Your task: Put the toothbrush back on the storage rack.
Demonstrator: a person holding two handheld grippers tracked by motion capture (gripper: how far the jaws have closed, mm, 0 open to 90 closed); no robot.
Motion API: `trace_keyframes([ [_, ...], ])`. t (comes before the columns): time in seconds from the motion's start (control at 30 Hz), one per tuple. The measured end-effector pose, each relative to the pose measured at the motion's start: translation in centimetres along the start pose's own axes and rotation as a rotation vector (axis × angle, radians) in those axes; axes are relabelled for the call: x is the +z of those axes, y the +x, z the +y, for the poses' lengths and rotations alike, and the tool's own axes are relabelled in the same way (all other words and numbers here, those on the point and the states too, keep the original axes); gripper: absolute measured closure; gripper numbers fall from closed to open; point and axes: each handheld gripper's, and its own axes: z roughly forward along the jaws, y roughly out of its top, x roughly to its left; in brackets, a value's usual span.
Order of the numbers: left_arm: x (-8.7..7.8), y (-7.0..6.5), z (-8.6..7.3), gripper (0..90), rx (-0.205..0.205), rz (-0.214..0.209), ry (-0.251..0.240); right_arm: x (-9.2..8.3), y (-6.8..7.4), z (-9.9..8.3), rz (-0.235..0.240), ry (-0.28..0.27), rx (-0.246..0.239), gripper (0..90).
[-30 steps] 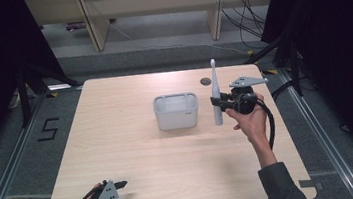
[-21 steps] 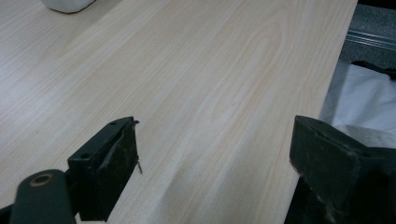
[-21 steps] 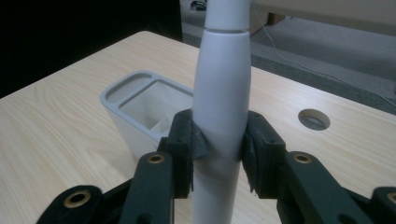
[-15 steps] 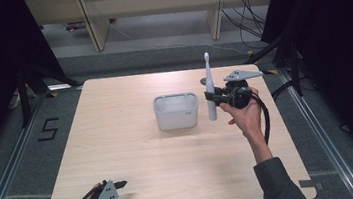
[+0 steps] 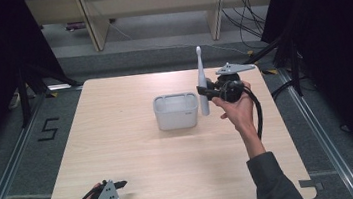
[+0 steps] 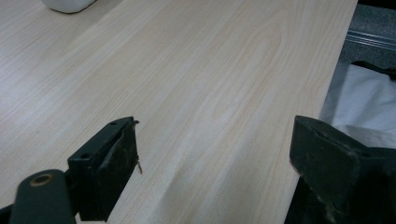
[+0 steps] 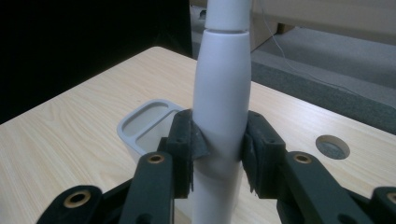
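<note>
White smooth tapered toothbrush [image 7: 222, 98] upright, clamped by right gripper [image 7: 219, 149] | ribbed grey holder [image 5: 176, 111] beside | left gripper [image 6: 215, 158] wide, empty

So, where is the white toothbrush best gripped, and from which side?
Grip the white toothbrush at its thick lower handle, coming in level from the side. It stands upright, and that widest part fills the pads, as the right hand-held gripper holds it now.

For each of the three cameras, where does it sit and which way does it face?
High view: above the near edge, facing forward and down on the table; both forearms show.
Left gripper view: on the left tool, facing across bare wood; open jaws.
Right gripper view: on the right tool, jaws clamping the upright white toothbrush.
Shared: the grey holder.
</note>
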Motion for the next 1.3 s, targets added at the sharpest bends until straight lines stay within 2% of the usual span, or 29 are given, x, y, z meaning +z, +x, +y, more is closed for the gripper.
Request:
trace_keyframes([
  [0.03,0.1,-0.1,0.0,14.7,-0.016,0.002,-0.015,0.2,0.1,0.1,-0.002,-0.005,0.004,66.7],
  [0.1,0.0,0.0,0.0,14.7,-0.002,0.001,-0.003,0.3,0.4,0.4,0.001,0.005,0.022,66.7],
  [0.17,0.0,-0.1,0.0,14.7,-0.013,-0.013,-0.005,0.5,0.3,0.6,0.009,-0.011,0.024,66.7],
  [0.2,0.0,-0.1,0.0,14.7,-0.013,-0.013,-0.006,0.7,0.2,0.7,0.007,-0.016,-0.001,66.7],
  [0.23,0.0,-0.1,0.0,14.7,-0.014,-0.014,-0.006,0.6,0.4,0.8,0.006,0.001,0.026,66.7],
  [0.3,0.0,-0.1,0.0,14.7,-0.014,-0.015,-0.007,0.9,0.4,1.0,0.007,-0.009,0.006,66.7],
  [0.37,0.0,-0.1,0.0,14.8,-0.011,-0.015,-0.004,1.1,0.5,1.2,0.012,-0.011,0.000,66.7],
  [0.4,0.0,-0.1,0.0,14.7,-0.011,-0.016,-0.005,1.2,0.6,1.3,0.001,-0.012,0.013,66.7],
  [0.43,0.0,-0.1,0.0,14.7,-0.012,-0.016,-0.005,1.2,0.5,1.4,0.004,-0.019,0.002,66.7],
  [0.47,0.0,-0.1,0.0,14.7,-0.011,-0.016,-0.005,1.2,0.6,1.5,0.001,-0.016,0.017,66.7],
  [0.5,0.0,-0.1,0.0,14.7,-0.014,-0.015,-0.005,1.3,0.4,1.6,-0.011,-0.029,-0.004,66.7],
  [0.57,0.0,0.0,0.0,14.7,-0.011,-0.016,-0.007,1.5,0.3,1.8,-0.003,-0.036,-0.005,66.7],
  [0.6,0.0,0.0,0.0,14.7,-0.011,-0.016,-0.007,1.6,0.4,1.8,0.004,-0.042,0.024,66.7],
  [0.67,0.1,-0.1,0.0,14.7,-0.015,-0.003,-0.008,2.0,0.2,2.0,-0.007,-0.050,0.011,66.7],
  [0.7,0.1,0.0,0.0,14.7,-0.002,0.002,-0.003,2.0,0.2,2.1,-0.003,-0.045,0.013,66.7],
  [0.77,0.1,0.0,0.0,14.7,-0.001,0.003,0.001,2.2,0.3,2.1,-0.009,-0.050,0.011,66.7],
  [0.8,0.2,-0.1,0.0,14.7,-0.014,0.004,-0.013,2.3,0.3,2.3,-0.004,-0.054,0.020,66.7],
  [0.87,0.2,-0.1,0.0,14.7,-0.014,0.006,-0.011,2.7,0.3,2.5,-0.016,-0.066,0.009,66.7],
  [0.93,0.1,0.0,0.0,14.7,-0.001,-0.001,-0.006,2.8,0.4,2.6,-0.015,-0.064,0.017,66.6],
  [0.97,0.1,-0.2,0.0,14.7,-0.028,-0.012,-0.023,3.1,0.3,2.8,-0.018,-0.059,-0.001,66.6],
  [1.0,0.1,-0.2,0.0,14.7,-0.026,-0.013,-0.020,3.2,0.4,2.9,-0.019,-0.059,0.013,66.7],
  [1.03,0.1,-0.2,0.0,14.7,-0.027,-0.018,-0.017,3.4,0.3,2.9,-0.024,-0.063,0.004,66.6],
  [1.07,0.1,-0.2,0.0,14.7,-0.027,-0.017,-0.018,3.5,0.4,3.0,-0.023,-0.059,0.027,66.6],
  [1.13,0.1,-0.2,0.0,14.7,-0.027,-0.021,-0.021,3.8,0.2,3.0,-0.025,-0.059,0.016,66.6],
  [1.17,0.0,-0.1,0.0,14.7,-0.012,-0.017,-0.015,4.0,0.2,2.9,-0.030,-0.058,0.017,66.6],
  [1.3,0.0,-0.1,0.0,14.7,-0.023,-0.020,-0.017,4.5,-0.1,2.6,-0.037,-0.047,0.030,66.6],
])
